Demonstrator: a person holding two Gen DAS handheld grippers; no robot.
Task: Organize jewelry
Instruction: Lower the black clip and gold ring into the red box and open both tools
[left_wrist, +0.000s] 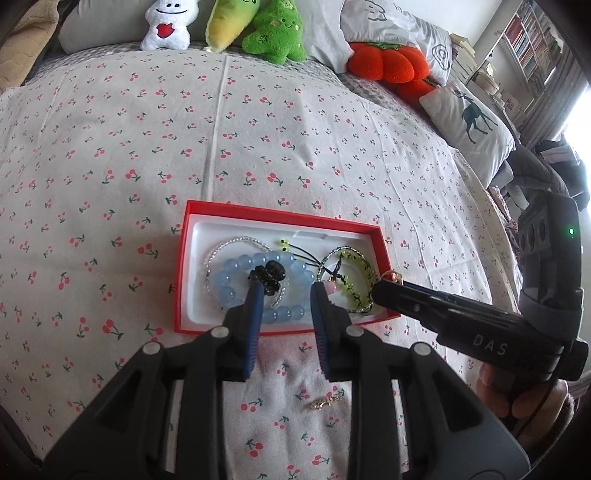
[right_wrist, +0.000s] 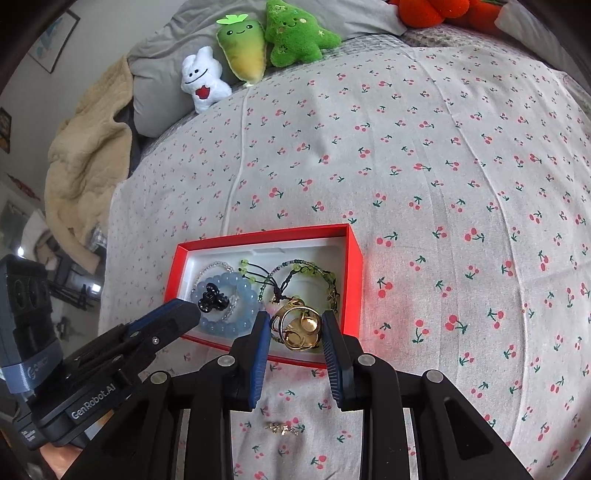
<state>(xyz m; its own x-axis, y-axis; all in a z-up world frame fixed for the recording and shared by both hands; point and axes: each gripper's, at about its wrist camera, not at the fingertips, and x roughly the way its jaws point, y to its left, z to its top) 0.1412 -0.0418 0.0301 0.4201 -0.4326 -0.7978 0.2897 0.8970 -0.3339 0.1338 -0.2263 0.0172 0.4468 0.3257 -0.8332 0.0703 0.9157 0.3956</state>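
Both your grippers are at the red box (left_wrist: 192, 266).
Your left gripper (left_wrist: 286, 286) is spread, a black piece (left_wrist: 271, 275) at one finger; your right gripper (right_wrist: 295, 325) brackets the gold ring (right_wrist: 299, 326), grip unclear.

- your right gripper (left_wrist: 384, 291) reads "das" along its side.
- your left gripper (right_wrist: 197, 314) reads "genrobot.ai"; its strap (right_wrist: 33, 369) carries "orico".

A: Where's the box (left_wrist: 284, 218)?

B: On the bedsheet (left_wrist: 258, 129), just ahead of my tips.

A: Contents?

B: Beaded bracelet (left_wrist: 236, 284) left, cord bracelet (left_wrist: 354, 266) right. Loose trinket (left_wrist: 325, 404) on the sheet, before the box. Plush toys (left_wrist: 225, 26) far behind.
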